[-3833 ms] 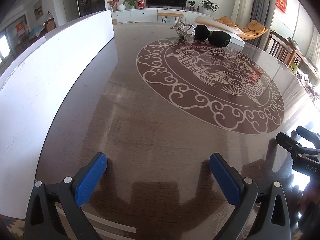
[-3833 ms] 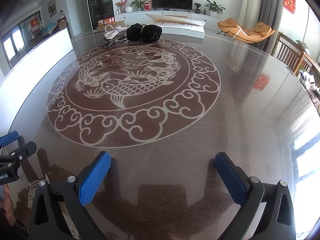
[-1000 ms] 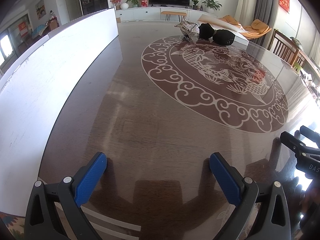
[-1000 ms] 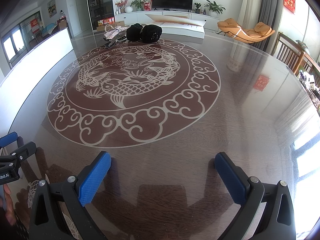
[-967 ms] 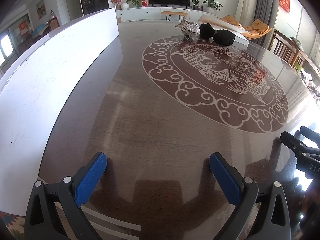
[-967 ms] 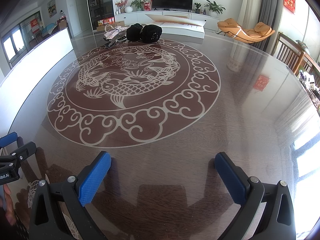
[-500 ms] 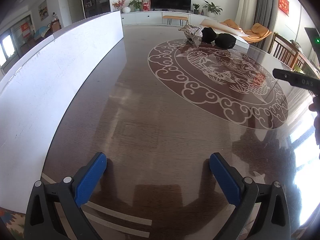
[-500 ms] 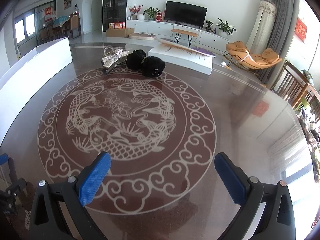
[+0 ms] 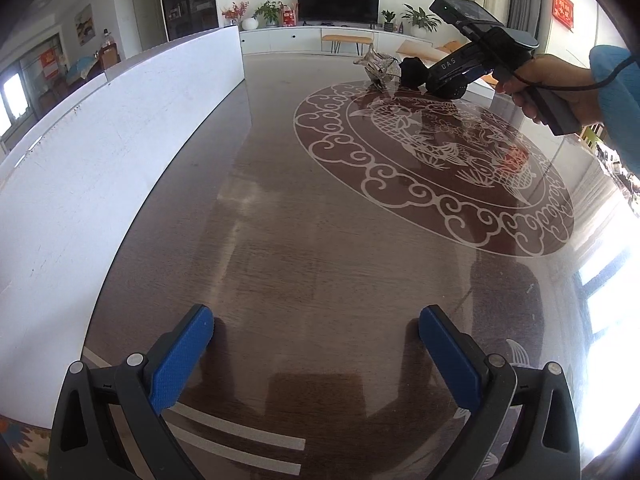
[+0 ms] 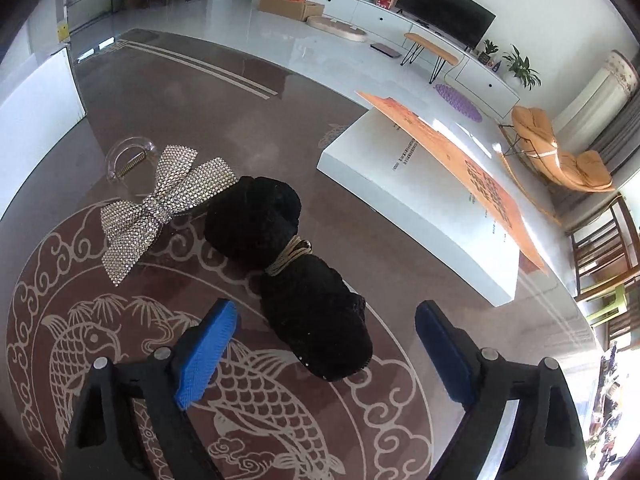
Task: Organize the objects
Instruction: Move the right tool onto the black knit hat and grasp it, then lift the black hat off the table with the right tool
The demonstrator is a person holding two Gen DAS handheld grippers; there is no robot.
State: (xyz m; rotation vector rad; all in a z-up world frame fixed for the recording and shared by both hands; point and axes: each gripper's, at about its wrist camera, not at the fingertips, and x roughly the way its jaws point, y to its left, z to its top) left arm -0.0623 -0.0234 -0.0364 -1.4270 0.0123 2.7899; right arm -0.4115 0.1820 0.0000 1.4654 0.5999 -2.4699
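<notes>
A black fuzzy bow [image 10: 288, 264] tied with gold cord lies on the brown patterned table [image 10: 400, 272]. A silver rhinestone bow [image 10: 160, 206] lies to its left, with a clear hair clip [image 10: 130, 160] behind it. My right gripper [image 10: 326, 340] is open, with its blue pads either side of the black bow's near end, not touching. My left gripper [image 9: 316, 354] is open and empty over the near table edge. In the left wrist view the bows [image 9: 384, 70] show far off, with the right gripper's body [image 9: 476, 52] above them.
A flat white box [image 10: 416, 204] with an orange sheet on it lies to the right of the bows. A white panel [image 9: 100, 152] runs along the table's left side. A hand [image 9: 532, 84] holds the right gripper. Chairs stand beyond the right edge.
The right gripper has moved far forward across the table to the black bow, still open. The left gripper has barely moved and stays open.
</notes>
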